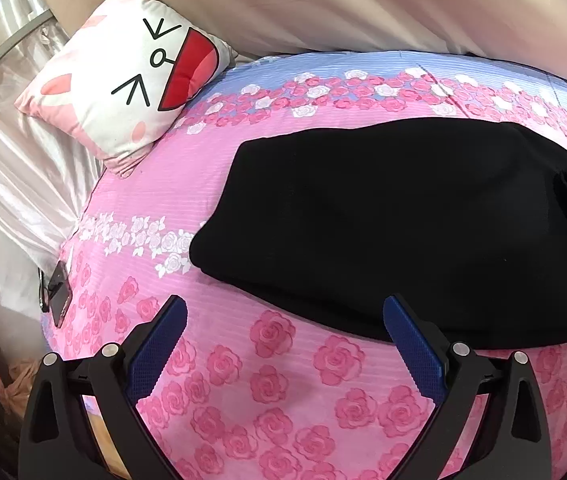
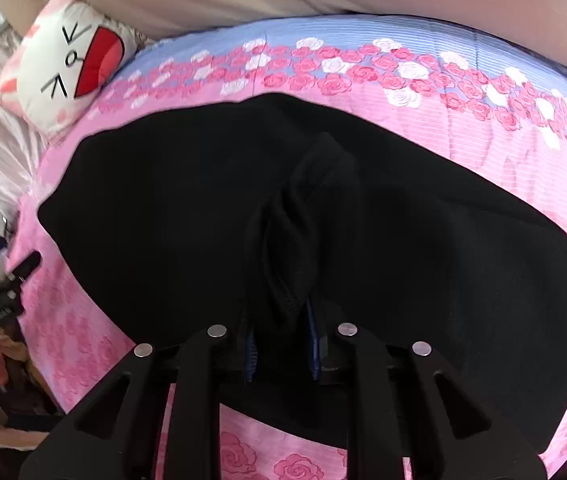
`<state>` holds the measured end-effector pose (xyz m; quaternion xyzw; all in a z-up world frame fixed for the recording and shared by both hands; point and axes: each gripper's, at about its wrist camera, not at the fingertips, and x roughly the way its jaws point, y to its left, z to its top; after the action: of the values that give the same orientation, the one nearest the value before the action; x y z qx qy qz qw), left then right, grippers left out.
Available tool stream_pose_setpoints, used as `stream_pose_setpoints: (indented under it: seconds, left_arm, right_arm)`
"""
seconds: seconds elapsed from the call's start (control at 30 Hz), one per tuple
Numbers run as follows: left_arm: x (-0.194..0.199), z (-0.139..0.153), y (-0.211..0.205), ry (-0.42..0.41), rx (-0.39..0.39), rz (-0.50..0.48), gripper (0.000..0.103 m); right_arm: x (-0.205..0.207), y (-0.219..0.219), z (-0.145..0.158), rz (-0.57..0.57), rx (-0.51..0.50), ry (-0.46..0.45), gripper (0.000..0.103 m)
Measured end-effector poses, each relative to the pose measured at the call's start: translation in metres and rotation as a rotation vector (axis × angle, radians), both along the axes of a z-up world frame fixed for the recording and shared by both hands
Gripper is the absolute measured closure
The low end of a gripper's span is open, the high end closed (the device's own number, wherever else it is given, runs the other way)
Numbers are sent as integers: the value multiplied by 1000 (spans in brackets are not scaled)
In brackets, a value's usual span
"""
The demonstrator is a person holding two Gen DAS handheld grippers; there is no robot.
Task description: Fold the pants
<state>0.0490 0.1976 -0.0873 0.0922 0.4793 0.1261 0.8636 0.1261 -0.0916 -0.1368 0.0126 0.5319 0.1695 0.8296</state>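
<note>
Black pants (image 2: 187, 208) lie partly folded on the bed (image 1: 283, 400); right hand-held gripper (image 2: 281, 340) pinches a bunched fold at six o'clock, left hand-held gripper (image 1: 283, 320) released, so folding likely remains.

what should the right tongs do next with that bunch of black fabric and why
Probably carry the pinched fold across and lay it flat before letting go. The right tongs are shut on a raised ridge of the black pants, which lie on the rose bedspread, while the left tongs are open and empty near the pants' edge.
</note>
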Motion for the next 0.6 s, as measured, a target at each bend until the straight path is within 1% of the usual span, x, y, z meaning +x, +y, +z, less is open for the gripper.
stream_pose_setpoints:
  seconds: [0.03,0.07,0.1,0.13,0.17,0.2,0.23,0.27,0.3,0.33,0.4,0.47,0.53,0.57,0.6]
  left_arm:
    - [2,-1,2,0,-5,-3,5]
    - [4,-1,2,1,-11,-7,5]
    - [7,-2,2,2,-17,-14,5]
    - [9,-3,1,4,-18,-20,5]
    - [12,-3,0,5,-18,-26,5]
    - [15,-2,0,1,-21,-28,5]
    - [17,0,2,-6,-31,-27,5]
    - [18,1,4,-11,-39,-23,5]
    - [21,1,8,-15,-47,-8,5]
    - [24,-1,11,-12,-53,1,5]
    - [31,-8,19,12,-83,25,5]
    - [36,-14,24,36,-102,44,5]
    - [39,-17,27,41,-111,53,5]
    - [39,-18,28,41,-110,52,5]
    - [40,-20,28,47,-106,50,5]
  right_arm:
    - [-1,0,-2,0,-2,6,83]
    - [-1,1,-3,2,1,7,80]
    - [-3,2,-2,1,-5,11,78]
    - [-5,3,1,5,-2,27,74]
    - [-11,2,11,13,29,41,69]
    - [-16,0,21,10,60,29,67]
    - [-24,-7,34,-1,105,2,63]
    - [-33,-22,49,-36,183,-34,63]
    - [-35,-32,56,-76,205,-47,63]
    - [-34,-43,59,-132,206,-50,62]
    - [-23,-54,51,-194,179,-32,63]
    - [-11,-50,37,-206,123,-14,65]
    - [3,-33,4,-162,66,69,65]
    - [6,-26,-8,-141,22,92,64]
    - [3,-16,-8,-113,-39,43,63]
